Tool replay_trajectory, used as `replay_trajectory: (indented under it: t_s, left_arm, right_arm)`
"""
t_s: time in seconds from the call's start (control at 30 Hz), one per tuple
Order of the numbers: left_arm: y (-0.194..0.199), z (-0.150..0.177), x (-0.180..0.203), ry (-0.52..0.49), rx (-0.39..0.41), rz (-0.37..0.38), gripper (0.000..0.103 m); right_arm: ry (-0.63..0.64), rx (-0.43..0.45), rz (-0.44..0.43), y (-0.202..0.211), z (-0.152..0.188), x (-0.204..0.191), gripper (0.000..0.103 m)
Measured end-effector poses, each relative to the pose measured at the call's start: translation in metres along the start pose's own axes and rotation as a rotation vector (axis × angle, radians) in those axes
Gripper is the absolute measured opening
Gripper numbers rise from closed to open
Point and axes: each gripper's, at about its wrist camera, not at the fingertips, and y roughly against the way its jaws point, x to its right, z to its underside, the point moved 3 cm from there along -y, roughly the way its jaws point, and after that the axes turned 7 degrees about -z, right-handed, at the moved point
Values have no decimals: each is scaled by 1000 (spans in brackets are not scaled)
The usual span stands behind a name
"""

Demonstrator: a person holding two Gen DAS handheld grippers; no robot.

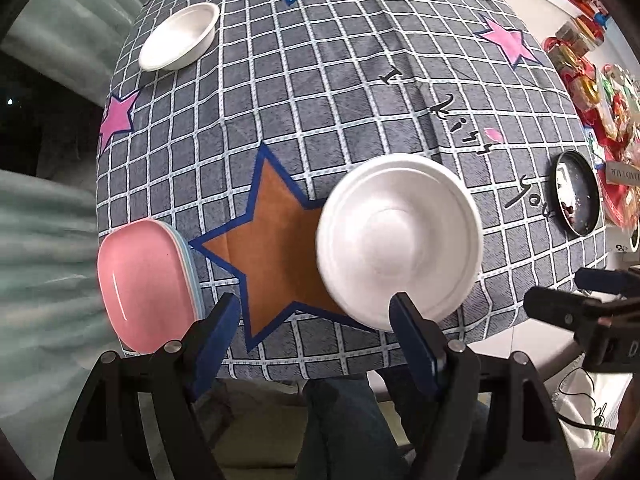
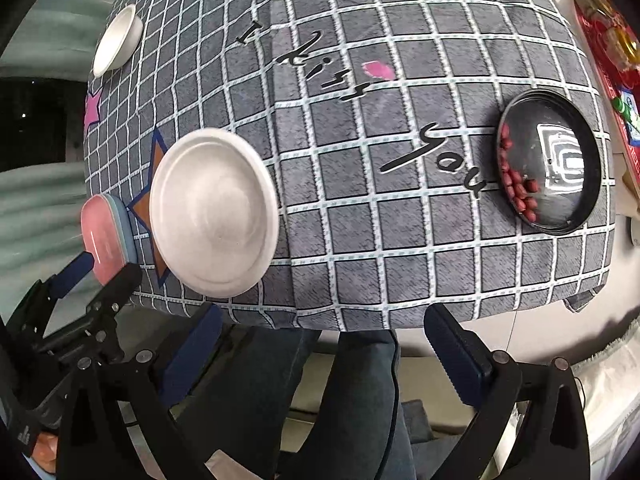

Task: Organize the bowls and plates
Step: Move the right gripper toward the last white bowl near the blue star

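A white bowl [image 1: 400,240] [image 2: 214,212] rests near the table's front edge, partly on a brown star, and looks upside down. To its left lies a stack of pink and blue plates [image 1: 144,284] [image 2: 102,236]. A second white bowl [image 1: 180,36] [image 2: 118,38] stands upright at the far left. My left gripper [image 1: 316,316] hovers open above the front edge, its right finger just in front of the near bowl's rim, with nothing between the jaws. My right gripper [image 2: 324,340] is wide open over the table's edge, to the right of the near bowl, and holds nothing.
A grey checked tablecloth [image 1: 340,120] with stars covers the table. A black round dish [image 2: 548,164] [image 1: 578,196] with red pieces sits at the right edge. Red packaged goods [image 1: 600,92] lie beyond it. A person's legs in jeans [image 2: 360,400] are under the front edge.
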Motion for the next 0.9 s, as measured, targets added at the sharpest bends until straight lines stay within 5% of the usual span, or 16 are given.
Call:
replay_trajectory:
  t_s: [0.9]
  left_arm:
    - [27, -20, 23, -43, 65, -16, 80]
  right_arm:
    - [0, 70, -29, 31, -19, 15, 102]
